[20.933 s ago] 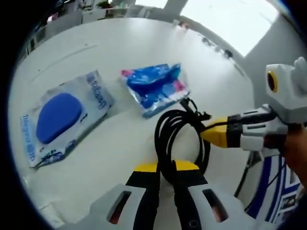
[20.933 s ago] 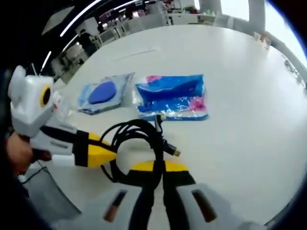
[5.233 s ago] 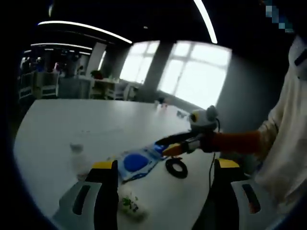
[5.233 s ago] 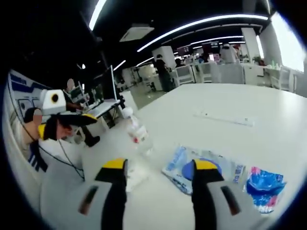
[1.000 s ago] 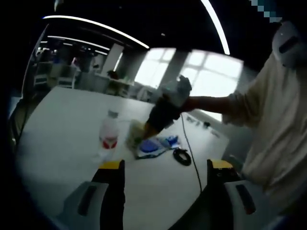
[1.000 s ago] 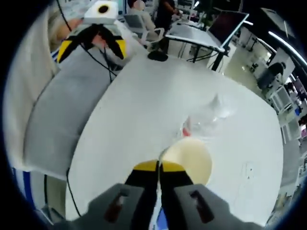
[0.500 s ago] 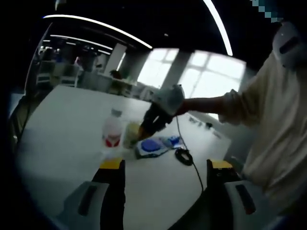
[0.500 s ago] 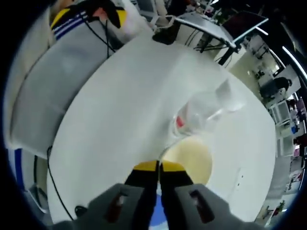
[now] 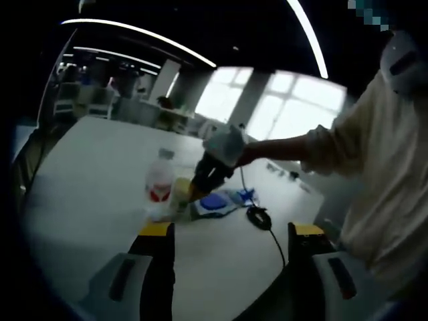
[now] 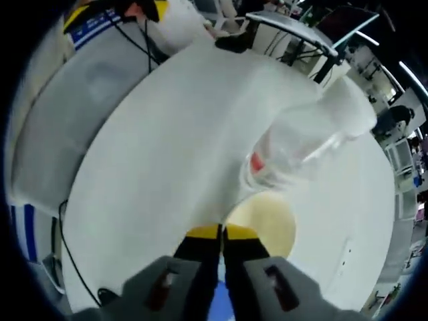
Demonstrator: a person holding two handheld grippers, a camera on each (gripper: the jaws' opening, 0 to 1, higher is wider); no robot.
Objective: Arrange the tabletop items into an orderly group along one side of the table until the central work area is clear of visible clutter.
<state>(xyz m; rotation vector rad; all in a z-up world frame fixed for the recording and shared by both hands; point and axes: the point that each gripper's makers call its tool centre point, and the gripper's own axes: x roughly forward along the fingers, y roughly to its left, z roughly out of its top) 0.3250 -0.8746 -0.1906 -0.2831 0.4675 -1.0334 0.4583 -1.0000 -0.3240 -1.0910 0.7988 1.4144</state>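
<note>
Cream round shallow bowl [image 10: 263, 226] sits pinched by its rim in my right gripper [image 10: 221, 232], jaws clamped on it, hovering just beside the clear plastic bottle with red label [image 10: 294, 144]. My left gripper [image 9: 227, 231] idles, jaws apart. I judge best: lower flat onto the white table [image 10: 167, 140] without nudging the bottle, then release.

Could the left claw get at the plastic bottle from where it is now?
Probably yes. The left claw is open and holds nothing, and bare table lies between it and the upright plastic bottle. The right claw, shut on a cream bowl, crowds the bottle's far side.
</note>
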